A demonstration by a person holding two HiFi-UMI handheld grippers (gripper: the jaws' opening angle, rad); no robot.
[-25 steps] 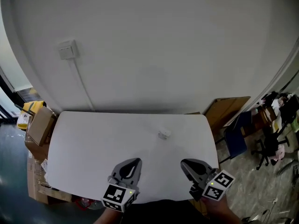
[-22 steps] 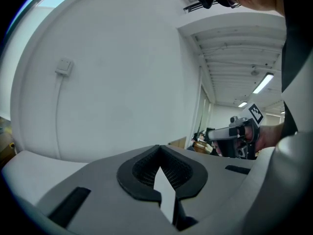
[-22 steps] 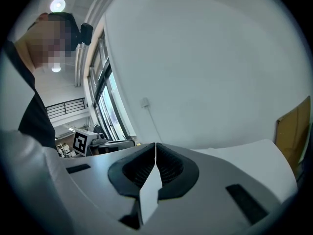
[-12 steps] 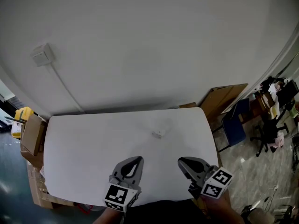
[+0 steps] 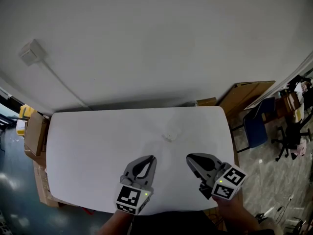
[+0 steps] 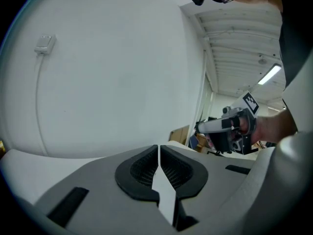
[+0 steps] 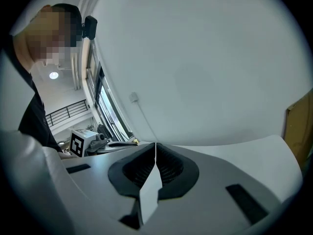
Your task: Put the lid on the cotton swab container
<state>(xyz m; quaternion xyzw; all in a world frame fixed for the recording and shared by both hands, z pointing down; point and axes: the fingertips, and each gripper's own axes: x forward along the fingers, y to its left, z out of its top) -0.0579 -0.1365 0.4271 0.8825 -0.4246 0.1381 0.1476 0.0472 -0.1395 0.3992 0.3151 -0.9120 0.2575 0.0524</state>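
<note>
On the white table (image 5: 88,151), toward its far edge and slightly right of centre, 1 small pale cotton swab container (image 5: 169,136) is sitting alone. It is showing too small to tell whether the lid is on it or beside it. Over the table's near edge, 2 hand-held grippers are hovering side by side, both pointing toward the container and well apart from it. The left gripper (image 5: 151,158) is showing its jaws pressing together, nothing between them. The right gripper (image 5: 190,157) is showing likewise, jaws meeting and pinching nothing. Left of the table, cardboard boxes (image 5: 35,138) are standing on the floor. Right of the table, a cardboard sheet (image 5: 247,96) is leaning near a blue chair (image 5: 255,126). Behind the table, a cable (image 5: 63,84) is running down the wall from a wall box (image 5: 30,53).
</note>
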